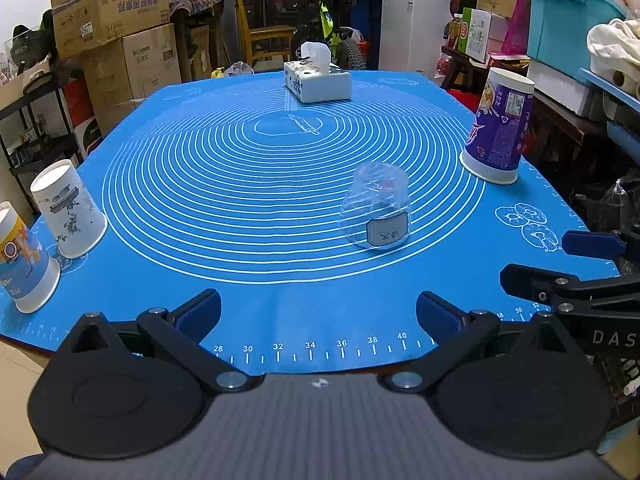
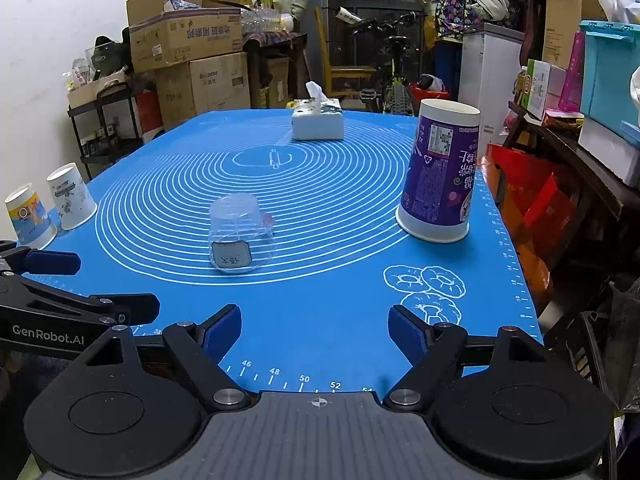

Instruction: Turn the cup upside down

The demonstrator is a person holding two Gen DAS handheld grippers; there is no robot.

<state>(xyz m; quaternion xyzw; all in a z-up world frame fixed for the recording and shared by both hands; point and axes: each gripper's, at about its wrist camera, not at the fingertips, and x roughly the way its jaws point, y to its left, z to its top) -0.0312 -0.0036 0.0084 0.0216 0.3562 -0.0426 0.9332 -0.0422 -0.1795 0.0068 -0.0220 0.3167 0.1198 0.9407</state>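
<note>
Through the left wrist I see my left gripper (image 1: 319, 312) spread wide and empty, the clear cup (image 1: 376, 210) mouth-down at one o'clock, and through the right wrist my right gripper (image 2: 315, 330) equally spread, cup (image 2: 237, 236) at eleven, seemingly already flipped.

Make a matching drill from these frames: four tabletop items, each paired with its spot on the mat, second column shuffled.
Items:
1. clear cup
2. purple cup
3. tissue box
4. white paper cup with grey print

Places on the blue mat:
A. far end, centre
B. right edge
C. left edge, beside a yellow-and-blue cup
D. inside the ring pattern, near side

Pairs: 1-D, 2-B, 3-A, 4-C
</note>
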